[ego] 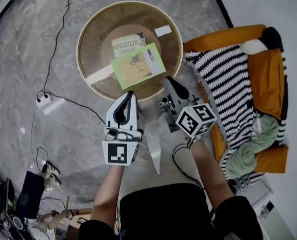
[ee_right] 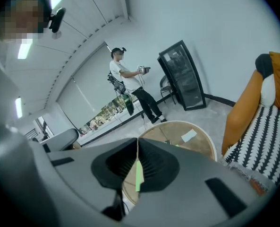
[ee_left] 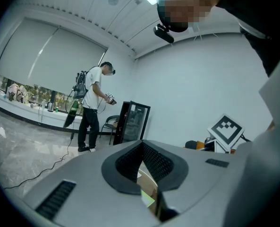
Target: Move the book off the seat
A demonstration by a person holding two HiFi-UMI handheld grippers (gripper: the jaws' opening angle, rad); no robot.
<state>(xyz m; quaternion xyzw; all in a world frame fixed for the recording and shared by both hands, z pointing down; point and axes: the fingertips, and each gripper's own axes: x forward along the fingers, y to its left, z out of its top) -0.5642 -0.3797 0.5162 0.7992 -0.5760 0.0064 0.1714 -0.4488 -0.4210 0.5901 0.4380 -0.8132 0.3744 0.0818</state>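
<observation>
Both sets of jaws are closed together and empty: the left gripper and right gripper hang just short of the green book, which lies on the round table.

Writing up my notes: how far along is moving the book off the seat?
Looks done: the green book lies atop another book on the round table; none shows on the orange seat. The left gripper and right gripper hold nothing, fingers closed. Nothing visibly left.
</observation>
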